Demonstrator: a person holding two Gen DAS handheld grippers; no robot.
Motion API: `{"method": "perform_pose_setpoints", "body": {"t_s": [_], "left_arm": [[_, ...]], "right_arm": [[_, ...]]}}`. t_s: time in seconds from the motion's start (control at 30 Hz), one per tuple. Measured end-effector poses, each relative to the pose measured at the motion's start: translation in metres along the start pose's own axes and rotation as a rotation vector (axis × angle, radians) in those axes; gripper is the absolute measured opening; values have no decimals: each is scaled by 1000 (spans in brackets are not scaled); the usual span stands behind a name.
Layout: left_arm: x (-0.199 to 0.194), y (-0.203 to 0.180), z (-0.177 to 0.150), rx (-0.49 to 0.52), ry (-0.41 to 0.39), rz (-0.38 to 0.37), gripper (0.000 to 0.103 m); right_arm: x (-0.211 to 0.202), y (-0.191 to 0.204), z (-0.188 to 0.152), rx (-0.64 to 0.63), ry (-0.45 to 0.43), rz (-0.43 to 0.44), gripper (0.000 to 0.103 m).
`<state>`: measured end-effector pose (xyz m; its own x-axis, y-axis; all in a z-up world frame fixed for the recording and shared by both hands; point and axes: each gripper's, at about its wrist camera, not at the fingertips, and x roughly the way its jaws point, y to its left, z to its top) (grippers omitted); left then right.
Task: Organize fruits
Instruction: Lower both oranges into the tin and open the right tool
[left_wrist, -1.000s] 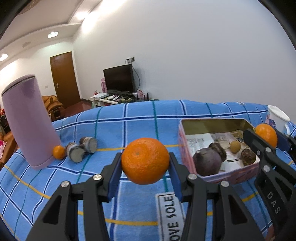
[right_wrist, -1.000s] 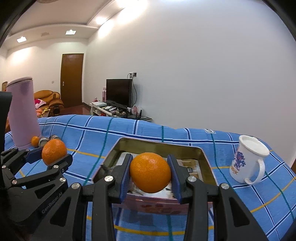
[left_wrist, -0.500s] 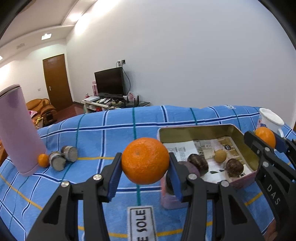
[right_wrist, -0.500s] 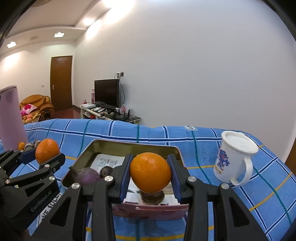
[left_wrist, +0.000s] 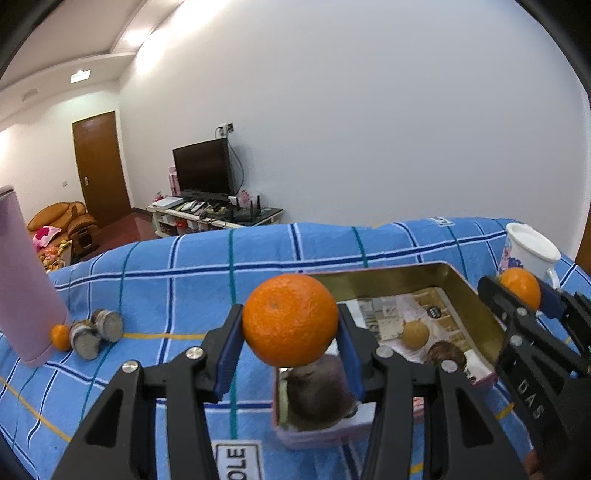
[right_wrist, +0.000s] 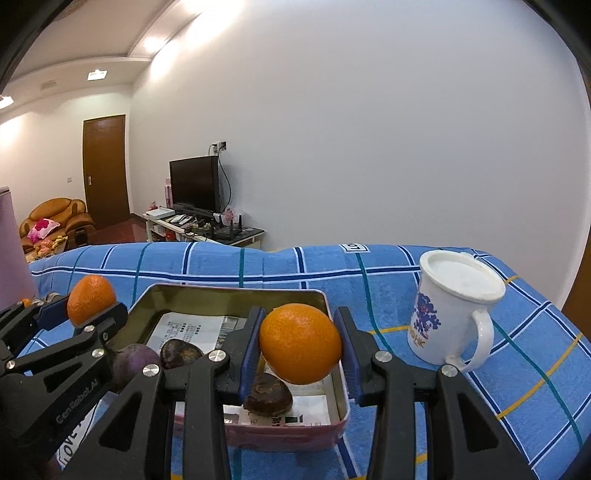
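Observation:
My left gripper (left_wrist: 290, 338) is shut on an orange (left_wrist: 290, 320) and holds it above the near left corner of a pink tin tray (left_wrist: 476, 299). My right gripper (right_wrist: 301, 350) is shut on a second orange (right_wrist: 300, 343) above the tray's (right_wrist: 229, 293) near right part. The tray is lined with paper and holds a purple fruit (right_wrist: 135, 363), dark brown fruits (right_wrist: 268, 396) and a small tan fruit (left_wrist: 415, 333). Each gripper shows in the other's view, the right one (left_wrist: 519, 291) at the right edge and the left one (right_wrist: 90, 301) at the left.
A white lidded mug (right_wrist: 455, 304) stands right of the tray on the blue checked cloth (left_wrist: 177, 288). A tall pink flask (left_wrist: 26, 284) stands at the left with a small orange fruit (left_wrist: 60, 336) and two grey cylinders (left_wrist: 96, 332) beside it.
Both grippers have moved right and forward with their oranges, and now hang over the tray. The flask has slid toward the left edge of both views.

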<state>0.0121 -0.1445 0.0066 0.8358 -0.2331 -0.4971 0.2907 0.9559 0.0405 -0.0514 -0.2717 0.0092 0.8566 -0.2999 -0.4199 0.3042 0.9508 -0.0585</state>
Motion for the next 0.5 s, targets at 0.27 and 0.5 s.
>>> {"method": "perform_pose_setpoints", "body": {"t_s": [0.27, 0.5], "left_arm": [[11, -7, 5, -3, -1, -40, 50], [24, -20, 3, 5, 36, -58, 50]], "right_arm": [[12, -7, 6, 20, 9, -13, 41], [33, -12, 8, 46, 66, 14, 41]]}}
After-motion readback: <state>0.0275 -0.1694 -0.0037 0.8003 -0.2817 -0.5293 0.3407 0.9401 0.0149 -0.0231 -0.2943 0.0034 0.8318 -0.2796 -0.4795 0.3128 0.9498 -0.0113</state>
